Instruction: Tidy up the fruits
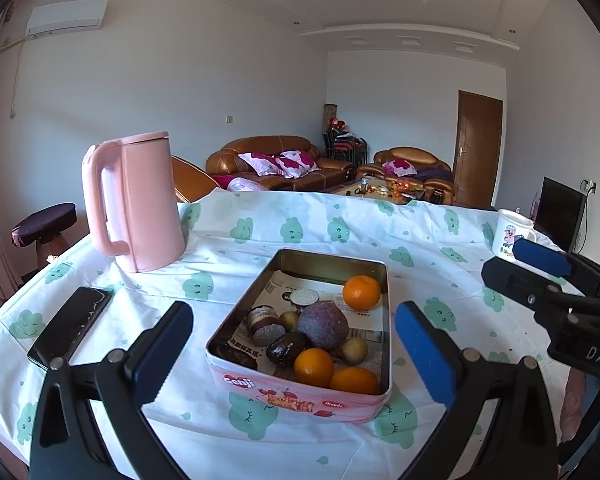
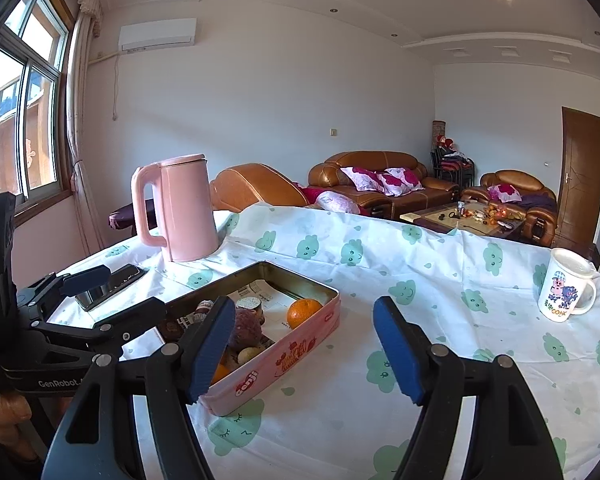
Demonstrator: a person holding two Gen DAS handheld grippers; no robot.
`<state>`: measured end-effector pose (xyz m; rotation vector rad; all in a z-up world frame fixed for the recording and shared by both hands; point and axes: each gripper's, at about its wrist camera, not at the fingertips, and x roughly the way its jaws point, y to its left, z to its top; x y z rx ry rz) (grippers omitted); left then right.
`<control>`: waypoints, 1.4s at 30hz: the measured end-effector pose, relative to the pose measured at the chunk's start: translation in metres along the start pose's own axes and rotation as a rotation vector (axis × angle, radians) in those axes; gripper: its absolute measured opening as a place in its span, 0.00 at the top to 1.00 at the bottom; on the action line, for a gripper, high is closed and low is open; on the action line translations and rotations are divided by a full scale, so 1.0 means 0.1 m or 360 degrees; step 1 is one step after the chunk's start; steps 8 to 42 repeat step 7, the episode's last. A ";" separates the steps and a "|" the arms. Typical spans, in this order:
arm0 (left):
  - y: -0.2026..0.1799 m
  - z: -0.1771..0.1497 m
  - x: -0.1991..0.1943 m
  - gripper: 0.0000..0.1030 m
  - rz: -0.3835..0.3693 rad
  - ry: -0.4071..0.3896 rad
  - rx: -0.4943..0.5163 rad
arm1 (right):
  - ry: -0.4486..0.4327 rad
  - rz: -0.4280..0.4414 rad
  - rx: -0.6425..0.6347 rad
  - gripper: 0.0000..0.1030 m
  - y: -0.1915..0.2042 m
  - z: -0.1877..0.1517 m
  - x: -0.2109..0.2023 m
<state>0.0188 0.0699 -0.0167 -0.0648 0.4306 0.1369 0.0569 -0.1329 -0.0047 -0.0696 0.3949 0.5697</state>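
1. Blue-padded fingers (image 1: 424,354) of the left gripper (image 1: 296,356) stand spread wide at the near edge of the table (image 1: 340,216), holding nothing, one on either side of the tin (image 1: 300,400).
2. Right gripper (image 2: 306,350) hovers just right of the tin, its jaws likewise wide apart and empty; its left finger (image 2: 210,350) overlaps the tin's near corner in the right wrist view.
3. Inside the open pink tin, on printed paper, lie 3 oranges: 1 (image 1: 361,291) at the far right corner, 2 (image 1: 314,367) side by side at the near end.
4. Between them sit a purple fruit (image 1: 324,325), 2 small yellowish fruits (image 1: 355,350), and dark round pieces (image 1: 286,346) that are hard to identify.
5. Pink kettle (image 1: 140,204) stands upright beyond the tin to the left, with a phone (image 1: 70,326) lying flat nearer the left edge.
6. Cartoon mug (image 2: 564,290) stands well apart at the far right.
7. Cloud-print cloth (image 2: 440,320) covers the table; brown sofas (image 2: 384,180) sit behind.
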 end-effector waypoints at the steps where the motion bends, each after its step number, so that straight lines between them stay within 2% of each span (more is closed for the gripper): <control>1: 0.00 -0.01 0.01 0.00 -0.0002 0.0004 0.0004 | 0.0002 -0.0004 0.0002 0.29 -0.01 -0.01 0.00; 42: -0.03 -0.03 0.02 0.00 0.0001 0.0007 0.0013 | 0.0027 -0.0010 0.0014 0.29 -0.07 -0.05 0.01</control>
